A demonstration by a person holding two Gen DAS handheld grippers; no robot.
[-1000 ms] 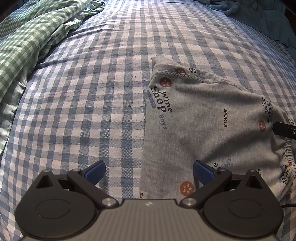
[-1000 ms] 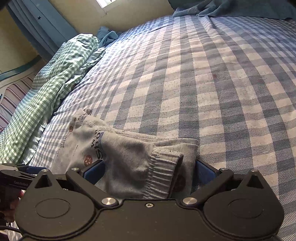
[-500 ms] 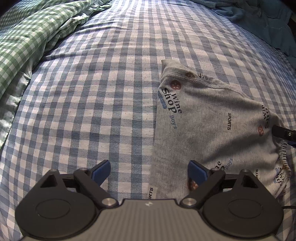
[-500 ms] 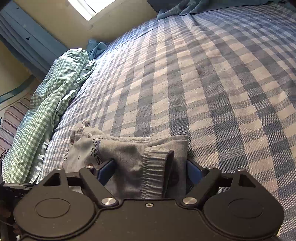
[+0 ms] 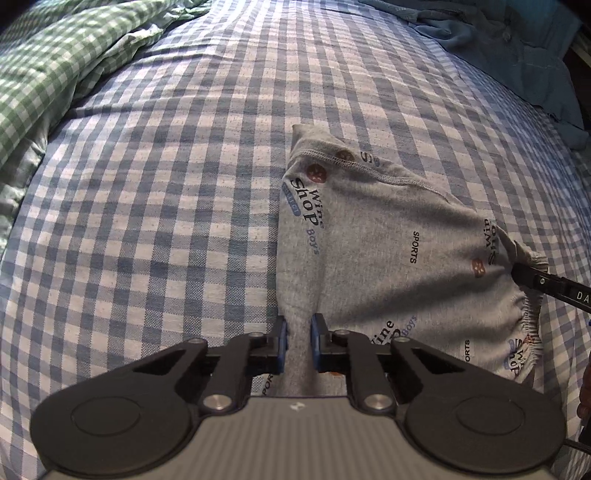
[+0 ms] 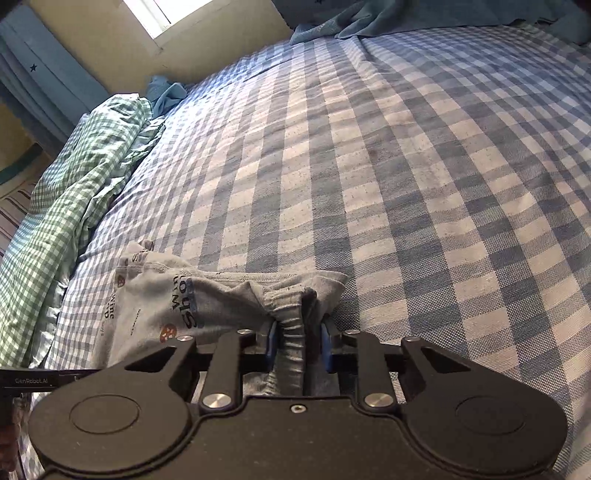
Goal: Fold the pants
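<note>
I find the grey printed pants [image 5: 388, 236] lying folded on the blue-and-white checked bedsheet [image 5: 166, 184], right of centre in the left wrist view and at lower left in the right wrist view [image 6: 159, 306].

My left gripper [image 5: 298, 341] has its blue pads [image 5: 282, 341] drawn in on a raised ridge of the grey fabric at the near left edge of the pants. The cloth stands up between the pads and they pinch it from both sides.

My right gripper [image 6: 298, 345] is clamped likewise. Its pads [image 6: 272, 343] squeeze a bunched section of ribbed cuff and gathered elastic, which stands upright between them. In the left wrist view, the tip of this gripper [image 5: 546, 286] enters from the right edge and meets the pants at the gathered waistband corner.

The pants show the printed words "Wine Shop Boys" and "SPORTS" and small brown round motifs. A stitched seam runs across the far part of the garment.

A green-and-white checked blanket [image 5: 55, 62] lies crumpled along the left side of the bed, well apart from the pants. Blue cloth [image 5: 517, 48] is heaped at the far right corner. In the right wrist view I note a window [image 6: 155, 14] and a blue curtain [image 6: 40, 81] beyond the bed.
</note>
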